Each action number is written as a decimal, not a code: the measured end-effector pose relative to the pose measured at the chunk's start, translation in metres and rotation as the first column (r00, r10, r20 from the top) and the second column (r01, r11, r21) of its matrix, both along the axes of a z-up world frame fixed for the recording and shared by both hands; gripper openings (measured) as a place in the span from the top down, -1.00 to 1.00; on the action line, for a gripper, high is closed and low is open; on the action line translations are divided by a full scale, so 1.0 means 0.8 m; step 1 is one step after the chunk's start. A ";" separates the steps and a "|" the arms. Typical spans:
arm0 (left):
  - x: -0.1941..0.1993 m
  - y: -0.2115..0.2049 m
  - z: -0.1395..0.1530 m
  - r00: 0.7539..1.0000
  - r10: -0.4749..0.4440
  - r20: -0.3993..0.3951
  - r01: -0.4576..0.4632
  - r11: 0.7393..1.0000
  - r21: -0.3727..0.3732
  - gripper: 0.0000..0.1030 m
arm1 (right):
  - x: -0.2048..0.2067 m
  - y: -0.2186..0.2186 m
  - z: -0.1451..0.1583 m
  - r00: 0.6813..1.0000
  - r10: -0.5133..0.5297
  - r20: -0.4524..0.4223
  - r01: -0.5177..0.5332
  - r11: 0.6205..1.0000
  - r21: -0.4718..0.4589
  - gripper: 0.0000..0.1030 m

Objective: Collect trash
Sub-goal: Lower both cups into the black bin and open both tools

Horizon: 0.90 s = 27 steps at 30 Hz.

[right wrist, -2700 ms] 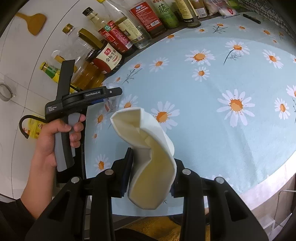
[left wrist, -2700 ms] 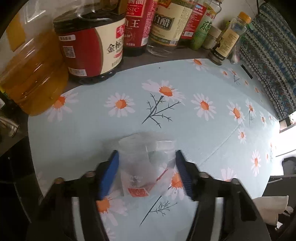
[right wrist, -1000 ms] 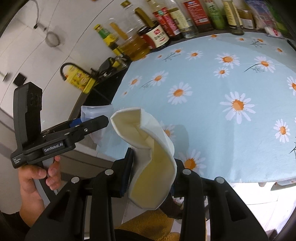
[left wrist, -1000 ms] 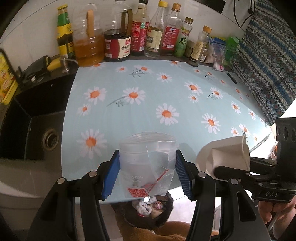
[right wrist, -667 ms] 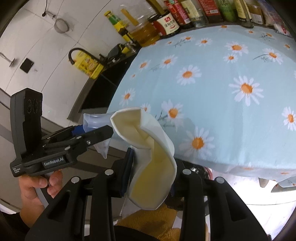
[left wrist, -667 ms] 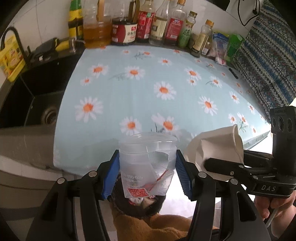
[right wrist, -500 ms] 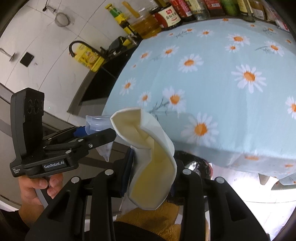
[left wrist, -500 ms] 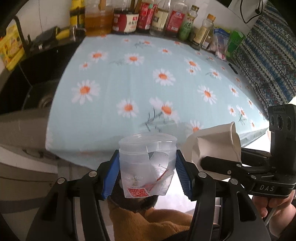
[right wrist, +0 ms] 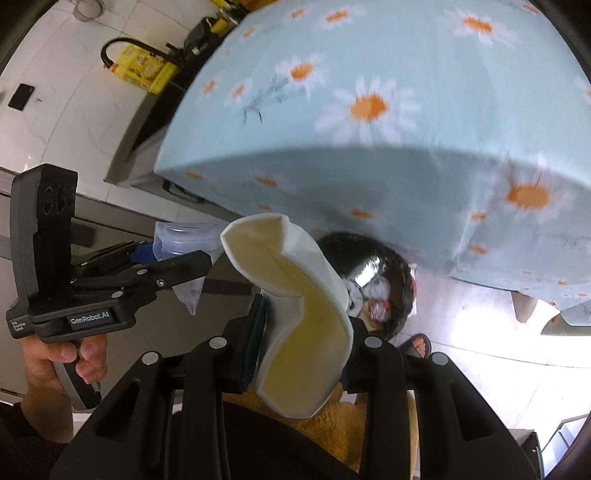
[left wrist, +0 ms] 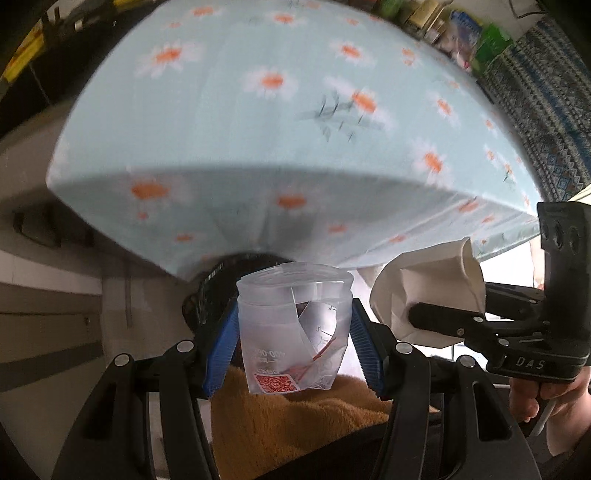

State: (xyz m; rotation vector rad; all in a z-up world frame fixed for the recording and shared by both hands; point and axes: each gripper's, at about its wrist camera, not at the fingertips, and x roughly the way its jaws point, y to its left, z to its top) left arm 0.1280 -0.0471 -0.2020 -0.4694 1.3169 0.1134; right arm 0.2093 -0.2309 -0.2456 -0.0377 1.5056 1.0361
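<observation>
My left gripper (left wrist: 293, 343) is shut on a crushed clear plastic cup (left wrist: 293, 332) with a red code label. It holds the cup in the air in front of the table's front edge. My right gripper (right wrist: 301, 343) is shut on a crumpled white paper cup (right wrist: 295, 325), also in the air and below table height. A black trash bin (right wrist: 376, 280) with trash inside stands on the floor under the table edge, just beyond both cups. In the left wrist view the bin (left wrist: 218, 280) is partly hidden behind the plastic cup. The paper cup (left wrist: 428, 280) shows there to the right.
The table with the blue daisy cloth (left wrist: 280, 122) overhangs the bin. Bottles (left wrist: 424, 14) line its far edge. A sink counter with a tap (right wrist: 122, 44) is to the left. An orange mat (left wrist: 295, 417) lies on the floor below the grippers. A sandalled foot (right wrist: 417, 345) is beside the bin.
Both grippers have come off the table and dropped below its front edge, each still holding its cup. The trash bin has come into view beneath them.
</observation>
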 end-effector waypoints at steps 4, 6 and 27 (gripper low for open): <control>-0.009 0.002 -0.027 0.999 0.004 -0.047 -0.006 1.000 -0.026 -0.09 | -0.009 0.001 -0.025 0.999 0.004 -0.038 -0.006 0.999 -0.049 0.32; -0.013 0.002 -0.038 0.998 0.004 -0.068 -0.007 0.999 -0.039 -0.09 | -0.011 0.003 -0.034 0.999 0.011 -0.044 -0.014 0.998 -0.067 0.32; -0.014 0.027 -0.079 0.985 0.043 -0.168 -0.059 0.994 -0.095 -0.26 | -0.002 0.039 -0.060 0.996 0.015 -0.087 -0.026 0.992 -0.122 -0.01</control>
